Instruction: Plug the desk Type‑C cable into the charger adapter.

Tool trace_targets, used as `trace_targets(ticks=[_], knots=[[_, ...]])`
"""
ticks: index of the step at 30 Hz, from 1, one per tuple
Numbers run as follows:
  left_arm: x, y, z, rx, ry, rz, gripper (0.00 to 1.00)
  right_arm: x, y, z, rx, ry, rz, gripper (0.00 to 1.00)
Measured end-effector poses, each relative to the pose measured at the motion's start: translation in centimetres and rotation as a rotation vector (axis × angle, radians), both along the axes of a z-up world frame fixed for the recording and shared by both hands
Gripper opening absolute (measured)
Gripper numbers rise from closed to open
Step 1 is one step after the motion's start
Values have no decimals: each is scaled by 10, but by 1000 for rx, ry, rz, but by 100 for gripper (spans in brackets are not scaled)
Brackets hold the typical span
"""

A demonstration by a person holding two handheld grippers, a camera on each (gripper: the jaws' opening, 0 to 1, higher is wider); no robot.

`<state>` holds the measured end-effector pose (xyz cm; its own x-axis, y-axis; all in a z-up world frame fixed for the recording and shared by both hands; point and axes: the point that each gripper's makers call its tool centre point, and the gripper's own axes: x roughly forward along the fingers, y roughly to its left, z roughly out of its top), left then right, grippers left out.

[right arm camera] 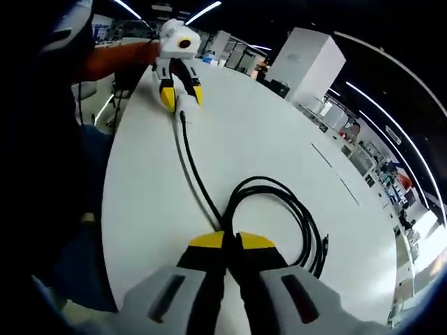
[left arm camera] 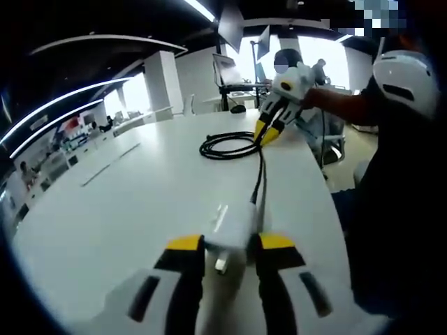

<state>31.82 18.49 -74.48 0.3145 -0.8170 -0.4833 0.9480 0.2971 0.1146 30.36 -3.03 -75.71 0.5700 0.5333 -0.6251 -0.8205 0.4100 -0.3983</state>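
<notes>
The left gripper [left arm camera: 229, 246] grips the white adapter [left arm camera: 230, 227] on the table [left arm camera: 140, 202]. The right gripper [right arm camera: 231, 242] pinches the black cable [right arm camera: 276, 209] near its coil.

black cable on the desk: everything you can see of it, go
The black cable is thin, round and rubbery-looking. One end is plugged into the white charger adapter, held between the left tool's jaws. From there it runs straight across the white desk to the right tool, whose jaws are shut on it. Beyond that it lies in a loose multi-turn coil flat on the desk, with a free plug end sticking out at the coil's edge.
</notes>
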Motion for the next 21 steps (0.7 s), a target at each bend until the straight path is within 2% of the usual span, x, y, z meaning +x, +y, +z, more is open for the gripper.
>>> trace_targets(ticks=[21], knots=[[11,4,1,2,-15,22,27,13,3,0,-6,-14,8,3]])
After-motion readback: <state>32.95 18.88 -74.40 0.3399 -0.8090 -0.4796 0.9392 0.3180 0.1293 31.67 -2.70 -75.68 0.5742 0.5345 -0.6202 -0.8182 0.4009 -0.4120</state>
